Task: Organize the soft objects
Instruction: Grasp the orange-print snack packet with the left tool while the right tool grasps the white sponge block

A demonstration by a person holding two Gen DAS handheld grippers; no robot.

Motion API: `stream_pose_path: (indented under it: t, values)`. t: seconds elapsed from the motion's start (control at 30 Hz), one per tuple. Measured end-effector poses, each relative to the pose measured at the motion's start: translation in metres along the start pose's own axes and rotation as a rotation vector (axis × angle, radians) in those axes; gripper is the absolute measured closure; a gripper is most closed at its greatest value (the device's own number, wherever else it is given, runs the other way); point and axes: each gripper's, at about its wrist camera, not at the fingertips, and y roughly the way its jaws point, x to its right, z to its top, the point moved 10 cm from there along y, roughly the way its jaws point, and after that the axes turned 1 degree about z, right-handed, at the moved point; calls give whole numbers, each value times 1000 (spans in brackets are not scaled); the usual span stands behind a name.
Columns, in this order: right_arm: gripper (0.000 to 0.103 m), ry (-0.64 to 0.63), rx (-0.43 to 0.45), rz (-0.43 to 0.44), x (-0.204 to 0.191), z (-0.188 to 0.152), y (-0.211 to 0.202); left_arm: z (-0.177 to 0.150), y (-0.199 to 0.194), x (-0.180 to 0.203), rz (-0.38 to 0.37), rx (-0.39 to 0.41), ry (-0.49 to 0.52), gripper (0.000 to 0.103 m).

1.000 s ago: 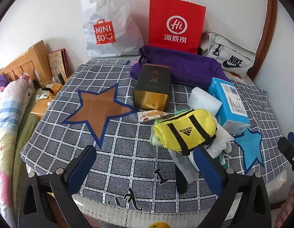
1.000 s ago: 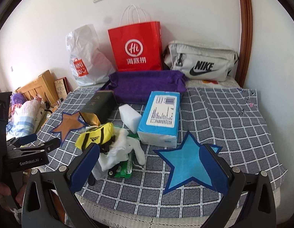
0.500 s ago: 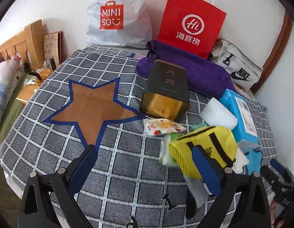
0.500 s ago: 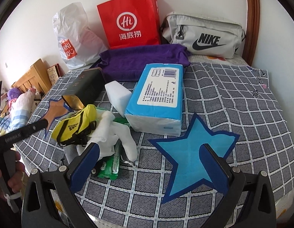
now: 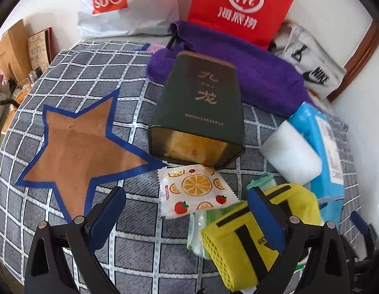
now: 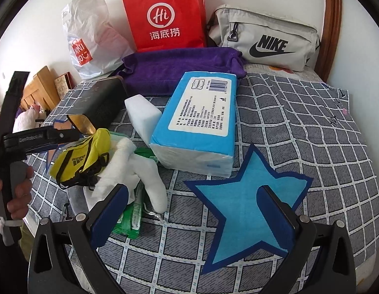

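Left hand-held gripper (image 5: pixel 187 208) open, over sachet (image 5: pixel 194 191)

We hold our left gripper (image 5: pixel 187 205) and right gripper (image 6: pixel 192 208) low and level, both with jaws spread wide.

Brown star (image 5: pixel 76 147) lies bare; dark tin (image 5: pixel 199 112) and yellow pouch (image 5: pixel 241 240) crowd its right.

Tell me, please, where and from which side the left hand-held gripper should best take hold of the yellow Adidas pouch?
Probably across the narrow width of the yellow Adidas pouch, at its mesh end, coming from above and the near edge. The pouch is soft and lies on its side atop the wipes packets, with the open left hand-held gripper already close.
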Motion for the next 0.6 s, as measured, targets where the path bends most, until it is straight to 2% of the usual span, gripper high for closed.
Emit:
stream_pose_path:
  t: [0.1,0.13,0.17,0.2,0.23,0.33,0.43,0.6]
  values:
    - [0,-13,-2,-5,1,7,3,2,8,3,0,-17,12,5]
    - [0,-18,0,-6,1,11,4,4,10,2,4,-18,9,13]
    - [0,-25,2,-7,1,16,5,4,12,0,18,-23,7,29]
    - [0,-31,4,-9,1,20,6,3,15,-2,31,-37,5,38]
    - [0,-39,7,-11,0,26,7,1,20,-3,24,-61,5,44]
    - [0,-75,17,-1,-8,45,11,1,19,-3,0,-57,21,46]
    - [0,-103,24,3,-16,62,16,-1,11,-7,-49,-55,6,60]
    - [0,-152,21,32,-35,86,31,-5,8,-19,-53,-56,5,61]
